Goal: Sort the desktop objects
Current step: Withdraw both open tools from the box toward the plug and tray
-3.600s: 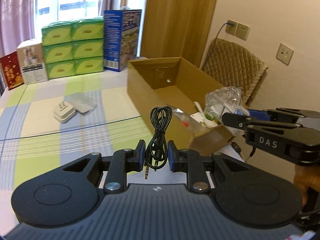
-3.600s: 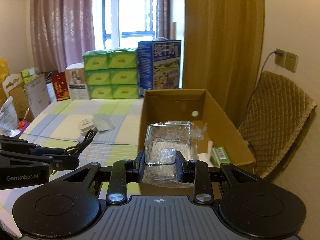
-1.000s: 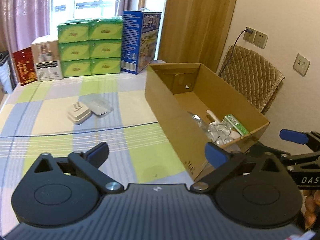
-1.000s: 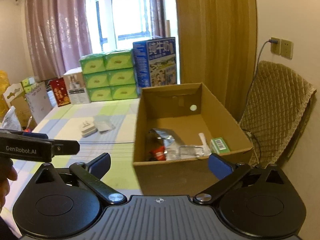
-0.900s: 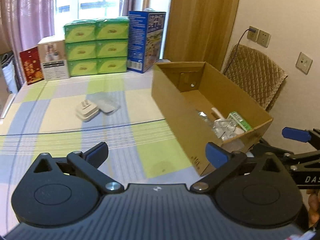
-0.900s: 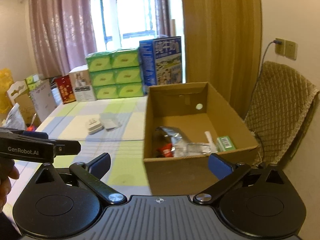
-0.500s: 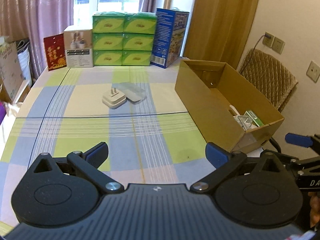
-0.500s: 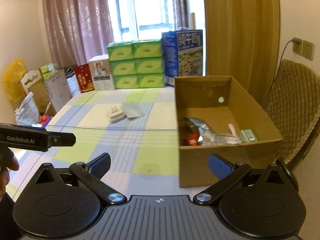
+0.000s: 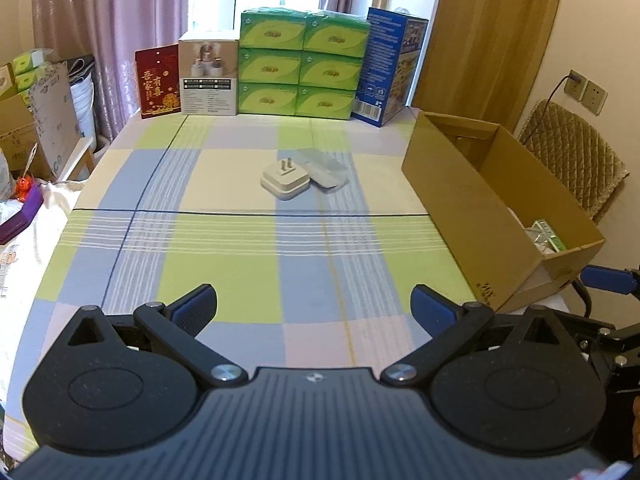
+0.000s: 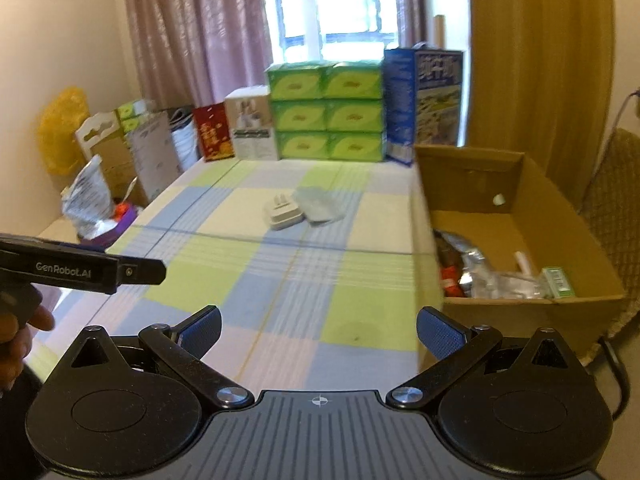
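Observation:
A white plug adapter (image 9: 285,179) (image 10: 283,213) lies prongs-up mid-table, touching a clear plastic case (image 9: 322,167) (image 10: 320,204) on its right. The open cardboard box (image 9: 464,196) (image 10: 520,300) stands along the table's right edge, holding a foil packet, clear wrap, a white tube and a small green carton (image 10: 558,281). My left gripper (image 9: 314,312) hangs open and empty over the near table, well short of the adapter. My right gripper (image 10: 319,330) is also open and empty, just left of the box's near corner.
Green tissue packs (image 9: 300,76), a blue carton (image 9: 394,68), a white box and a red card line the table's far edge. A quilted chair (image 9: 572,160) stands behind the box. Bags and cartons crowd the floor at left. A hand (image 10: 20,340) holds the left gripper.
Both grippers let go of the black cable and the clear plastic package into the box, opened wide, then drew back and leftward from the box.

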### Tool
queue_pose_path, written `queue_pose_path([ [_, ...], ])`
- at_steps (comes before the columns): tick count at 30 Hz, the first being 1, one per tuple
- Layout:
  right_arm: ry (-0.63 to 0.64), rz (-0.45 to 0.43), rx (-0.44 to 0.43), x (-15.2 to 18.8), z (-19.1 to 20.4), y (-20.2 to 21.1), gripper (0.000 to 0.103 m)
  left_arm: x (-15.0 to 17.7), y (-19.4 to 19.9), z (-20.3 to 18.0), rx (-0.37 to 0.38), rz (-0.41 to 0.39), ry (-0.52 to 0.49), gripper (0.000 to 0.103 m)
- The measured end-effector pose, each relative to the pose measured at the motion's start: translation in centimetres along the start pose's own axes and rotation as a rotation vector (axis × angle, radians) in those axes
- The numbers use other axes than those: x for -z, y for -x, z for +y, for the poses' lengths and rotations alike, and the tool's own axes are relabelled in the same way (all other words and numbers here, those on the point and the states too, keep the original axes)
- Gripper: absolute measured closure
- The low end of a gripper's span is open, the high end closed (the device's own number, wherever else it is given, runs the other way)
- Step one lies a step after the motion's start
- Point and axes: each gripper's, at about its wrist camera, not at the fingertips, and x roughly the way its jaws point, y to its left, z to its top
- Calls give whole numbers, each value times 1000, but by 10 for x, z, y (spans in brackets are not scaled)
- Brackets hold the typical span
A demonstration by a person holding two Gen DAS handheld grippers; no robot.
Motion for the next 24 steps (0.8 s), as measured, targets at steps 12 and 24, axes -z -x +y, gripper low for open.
queue_pose_path([
  [12,12,114,-85,-9,12,-48,2,-6,-14,28,-8,-44,-57,2],
  [24,131,136,-86,-42,18,-123,2,-45,-55,70,25,-87,-125,2],
])
